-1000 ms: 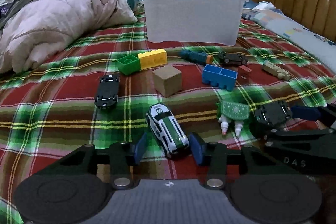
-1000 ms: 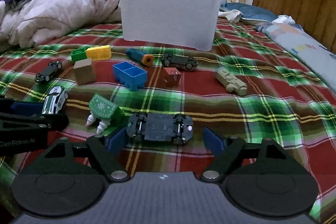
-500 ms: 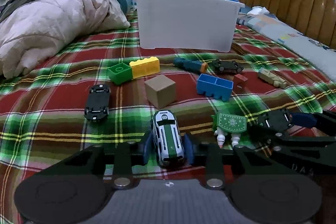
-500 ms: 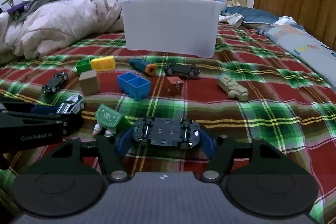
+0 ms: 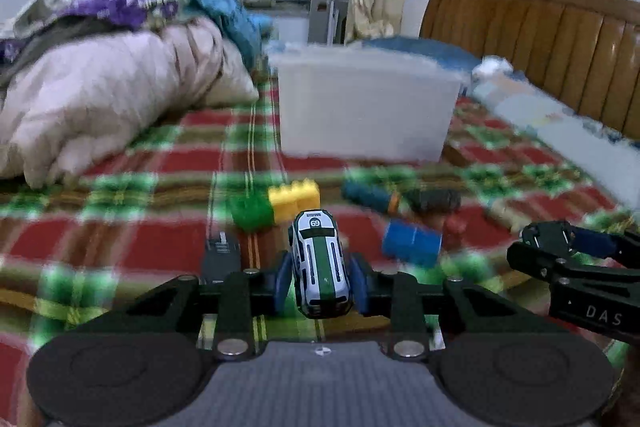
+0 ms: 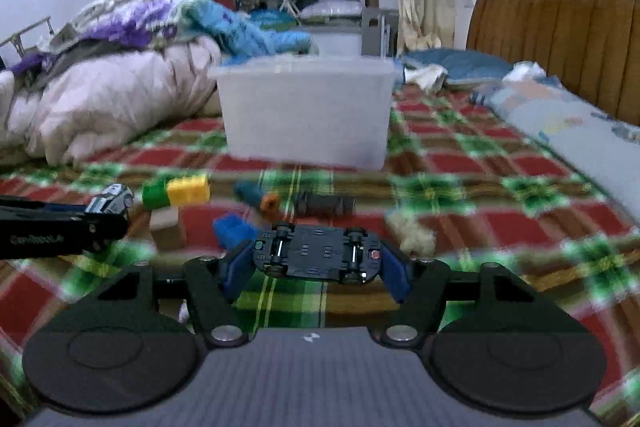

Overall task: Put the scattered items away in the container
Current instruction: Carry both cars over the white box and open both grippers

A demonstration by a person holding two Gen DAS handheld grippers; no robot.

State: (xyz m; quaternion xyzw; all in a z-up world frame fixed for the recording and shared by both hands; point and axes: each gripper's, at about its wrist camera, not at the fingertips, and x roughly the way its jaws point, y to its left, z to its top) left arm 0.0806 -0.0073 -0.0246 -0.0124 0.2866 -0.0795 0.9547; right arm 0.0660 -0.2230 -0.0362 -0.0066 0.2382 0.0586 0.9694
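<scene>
My two handheld grippers: matte black frames with blue finger pads.

On my left gripper (image 5: 320, 281) I see black linkage arms, silver round screws at five and seven o'clock, two round black discs, a grey ribbed body; my right gripper (image 6: 316, 267) looks the same, with white "DAS" lettering on its side.

Both grippers' fingers (image 5: 283, 277) apparently clamped.
</scene>
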